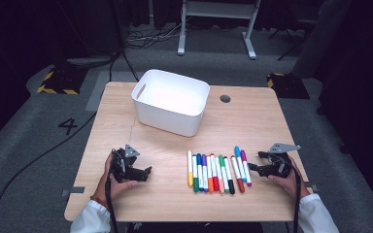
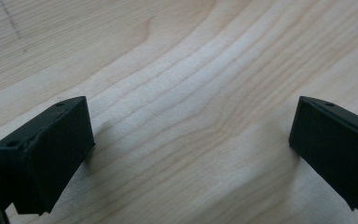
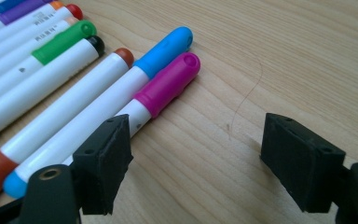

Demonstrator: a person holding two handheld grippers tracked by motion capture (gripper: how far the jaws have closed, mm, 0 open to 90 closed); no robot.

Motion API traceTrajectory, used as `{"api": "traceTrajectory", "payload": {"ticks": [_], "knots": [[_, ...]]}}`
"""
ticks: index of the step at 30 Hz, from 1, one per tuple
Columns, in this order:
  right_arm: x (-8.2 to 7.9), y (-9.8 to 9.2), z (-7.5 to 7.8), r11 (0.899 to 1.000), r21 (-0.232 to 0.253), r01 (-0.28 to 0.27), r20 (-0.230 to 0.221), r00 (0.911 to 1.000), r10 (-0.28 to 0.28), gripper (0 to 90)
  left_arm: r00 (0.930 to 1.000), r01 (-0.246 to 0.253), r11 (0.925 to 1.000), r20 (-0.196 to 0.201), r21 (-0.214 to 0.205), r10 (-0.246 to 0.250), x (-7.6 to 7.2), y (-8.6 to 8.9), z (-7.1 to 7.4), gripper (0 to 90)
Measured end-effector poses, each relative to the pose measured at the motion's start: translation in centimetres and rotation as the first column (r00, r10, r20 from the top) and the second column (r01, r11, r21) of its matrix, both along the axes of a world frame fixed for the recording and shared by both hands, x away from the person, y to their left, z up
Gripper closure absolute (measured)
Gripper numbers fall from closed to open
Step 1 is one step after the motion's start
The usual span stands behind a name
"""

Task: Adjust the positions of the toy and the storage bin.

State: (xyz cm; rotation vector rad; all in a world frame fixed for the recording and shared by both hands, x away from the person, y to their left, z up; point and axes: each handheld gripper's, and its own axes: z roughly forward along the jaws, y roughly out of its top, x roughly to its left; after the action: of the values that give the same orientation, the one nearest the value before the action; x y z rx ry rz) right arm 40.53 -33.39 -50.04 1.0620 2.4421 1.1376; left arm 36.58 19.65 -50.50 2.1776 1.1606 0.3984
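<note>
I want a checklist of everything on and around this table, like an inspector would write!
Surface: light wooden table, with a small round hole near the far edge.
Job's things: a row of colour-capped markers lying side by side; magenta marker at the right end, nearest the right tool.
Clutter: a white bin, inside looks empty.
Grippers: left tool open over bare wood; right tool open, holding nothing, beside the markers.
Cables: one trails from each tool; more cross the floor.
Surroundings: grey carpet marked 4, yellow-black striped blocks, white frame legs.
</note>
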Motion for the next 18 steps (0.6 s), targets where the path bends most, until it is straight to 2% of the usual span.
{"api": "traceTrajectory", "payload": {"ticks": [1,2,5,8,9,11,12,14,15,16,17,18], "knots": [[0.0,-0.1,0.0,1.000,0.011,-0.009,-0.009,0.9999,0.009,24.8,1.0000,0.000,1.0000,0.000,0.000,0.000,0.0,0.0,0.0,0.0],[0.0,-0.2,0.1,1.000,0.019,-0.015,-0.011,0.9998,0.015,25.3,0.9995,0.032,0.9995,0.001,-0.001,-0.032,-0.3,-0.1,0.0,0.0],[-0.1,-0.1,0.2,0.999,0.045,-0.018,-0.011,0.9998,0.019,25.4,0.9984,0.056,0.9984,-0.001,0.008,-0.056,-0.6,-0.2,0.0,0.0],[-0.3,0.0,0.3,0.999,0.040,-0.018,-0.007,0.9998,0.018,25.7,0.9981,0.061,0.9981,0.001,0.004,-0.061,-1.0,-0.5,0.0,0.0],[-0.6,0.3,0.7,0.999,0.042,-0.027,0.011,0.9996,0.026,27.0,0.9963,0.085,0.9963,0.002,0.005,-0.085,-1.4,-0.7,0.0,0.0],[-0.7,0.4,0.9,0.998,0.050,-0.029,0.019,0.9994,0.028,27.7,0.9957,0.093,0.9957,0.000,0.007,-0.093,-1.5,-1.0,0.0,0.0],[-1.1,0.7,1.3,0.998,0.052,-0.033,0.037,0.9988,0.031,28.9,0.9957,0.093,0.9957,-0.002,0.004,-0.093,-1.5,-1.2,0.0,0.0],[-1.3,0.9,1.5,0.999,0.043,-0.028,0.043,0.9987,0.026,30.0,0.9937,0.112,0.9937,-0.004,0.008,-0.112,-1.6,-2.3,0.1,0.0],[-1.3,0.9,1.5,0.999,0.043,-0.028,0.043,0.9987,0.026,30.0,0.9937,0.112,0.9937,-0.004,0.008,-0.112,-1.6,-2.3,0.1,0.0],[-1.5,1.0,1.5,0.999,0.037,-0.021,0.036,0.9991,0.020,31.4,0.9911,0.133,0.9911,-0.001,0.007,-0.133,-1.5,-3.3,0.0,0.0],[-1.5,1.0,1.5,0.999,0.037,-0.021,0.036,0.9991,0.020,31.4,0.9911,0.133,0.9911,-0.001,0.007,-0.133,-1.5,-3.3,0.0,0.0],[-1.6,1.1,1.4,0.999,0.032,-0.027,0.035,0.9990,0.026,31.7,0.9874,0.158,0.9874,-0.001,0.008,-0.158,-1.3,-4.5,0.1,0.0]]}}
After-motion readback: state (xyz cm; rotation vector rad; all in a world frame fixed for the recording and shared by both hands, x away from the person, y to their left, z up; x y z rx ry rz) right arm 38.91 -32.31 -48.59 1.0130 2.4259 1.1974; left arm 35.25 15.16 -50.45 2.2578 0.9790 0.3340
